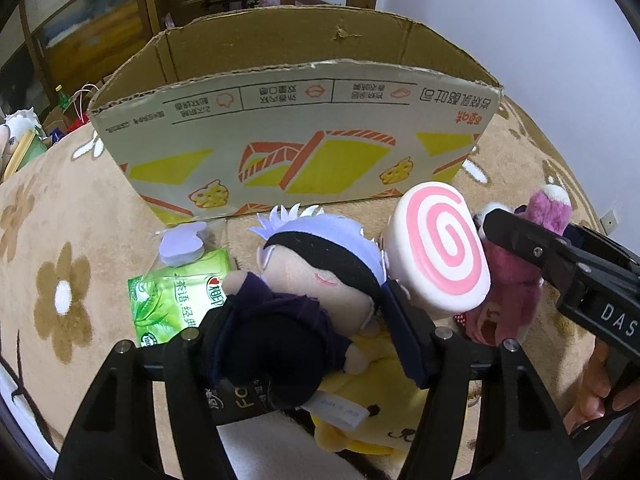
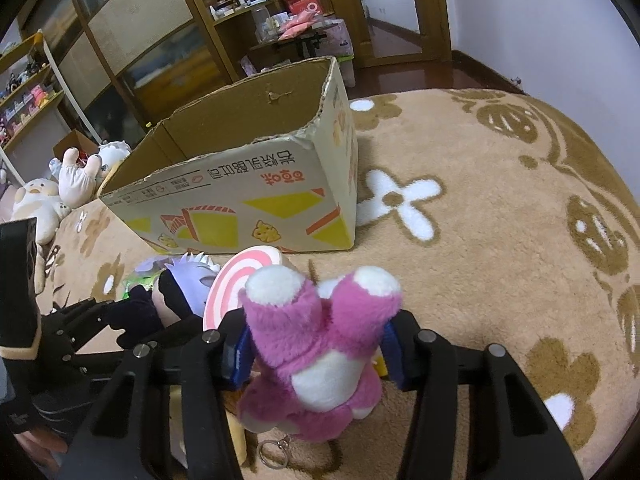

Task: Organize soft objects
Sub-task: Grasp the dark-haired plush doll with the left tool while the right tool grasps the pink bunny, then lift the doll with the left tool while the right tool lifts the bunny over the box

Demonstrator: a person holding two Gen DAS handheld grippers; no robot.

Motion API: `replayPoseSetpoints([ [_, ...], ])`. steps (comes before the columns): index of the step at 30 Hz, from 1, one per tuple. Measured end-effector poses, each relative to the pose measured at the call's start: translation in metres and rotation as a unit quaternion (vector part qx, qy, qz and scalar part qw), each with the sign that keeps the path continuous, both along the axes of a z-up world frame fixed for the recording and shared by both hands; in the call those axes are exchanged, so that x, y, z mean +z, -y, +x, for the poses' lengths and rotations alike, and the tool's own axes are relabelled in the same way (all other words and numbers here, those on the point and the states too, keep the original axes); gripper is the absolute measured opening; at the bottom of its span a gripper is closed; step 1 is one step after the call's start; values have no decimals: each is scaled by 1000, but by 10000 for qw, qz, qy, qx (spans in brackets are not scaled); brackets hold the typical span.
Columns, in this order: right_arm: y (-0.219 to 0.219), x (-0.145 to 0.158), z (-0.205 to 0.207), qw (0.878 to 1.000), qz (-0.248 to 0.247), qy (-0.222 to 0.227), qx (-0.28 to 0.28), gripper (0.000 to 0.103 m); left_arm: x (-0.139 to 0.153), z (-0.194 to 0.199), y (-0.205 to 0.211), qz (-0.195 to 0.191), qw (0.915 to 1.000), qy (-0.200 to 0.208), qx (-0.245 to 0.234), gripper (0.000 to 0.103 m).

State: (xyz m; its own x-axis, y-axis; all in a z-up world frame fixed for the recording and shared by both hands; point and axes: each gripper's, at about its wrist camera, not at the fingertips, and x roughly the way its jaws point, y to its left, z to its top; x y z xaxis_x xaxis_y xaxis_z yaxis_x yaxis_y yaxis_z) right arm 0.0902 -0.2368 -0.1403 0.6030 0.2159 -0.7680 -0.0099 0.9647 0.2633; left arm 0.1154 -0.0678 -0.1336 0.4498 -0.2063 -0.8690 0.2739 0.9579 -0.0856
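A lived-in room at home.
Tan flower-patterned fleece blanket [image 2: 500, 240], cluttered wooden shelving [image 2: 224, 20], white plush toys [image 2: 48, 196] heaped beside an open printed cardboard box [image 2: 248, 200].

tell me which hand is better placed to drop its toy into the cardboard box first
Probably the left. Both grippers are shut on toys: the left gripper on the dark-clothed doll, the right gripper on the pink plush. The left faces the cardboard box squarely; the right sits off its corner.
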Motion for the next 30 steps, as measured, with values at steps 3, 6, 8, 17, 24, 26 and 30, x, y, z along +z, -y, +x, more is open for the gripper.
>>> replayPoseSetpoints([
  [3,-1,3,-3,9999,-110,110,-3,55,4,-3,-3,32,10000,53,29,64],
  [6,-1,8,-6,9995,-211,232,-65,55,7,-7,-4,184,9998,82,66,63],
  [8,0,13,-11,9989,-293,349,-144,55,11,-11,-5,253,9995,146,90,63],
  [17,5,32,-27,9966,-194,770,-207,55,37,-27,-11,64,9981,565,226,63],
  [24,2,52,-39,9914,-272,1270,-150,55,76,-50,-14,113,9912,1266,369,63],
  [26,2,59,-44,9889,-279,1453,-137,55,90,-57,-15,120,9875,1527,379,63],
  [30,-2,73,-50,9845,-311,1724,-24,55,117,-65,-14,156,9777,2057,383,63],
])
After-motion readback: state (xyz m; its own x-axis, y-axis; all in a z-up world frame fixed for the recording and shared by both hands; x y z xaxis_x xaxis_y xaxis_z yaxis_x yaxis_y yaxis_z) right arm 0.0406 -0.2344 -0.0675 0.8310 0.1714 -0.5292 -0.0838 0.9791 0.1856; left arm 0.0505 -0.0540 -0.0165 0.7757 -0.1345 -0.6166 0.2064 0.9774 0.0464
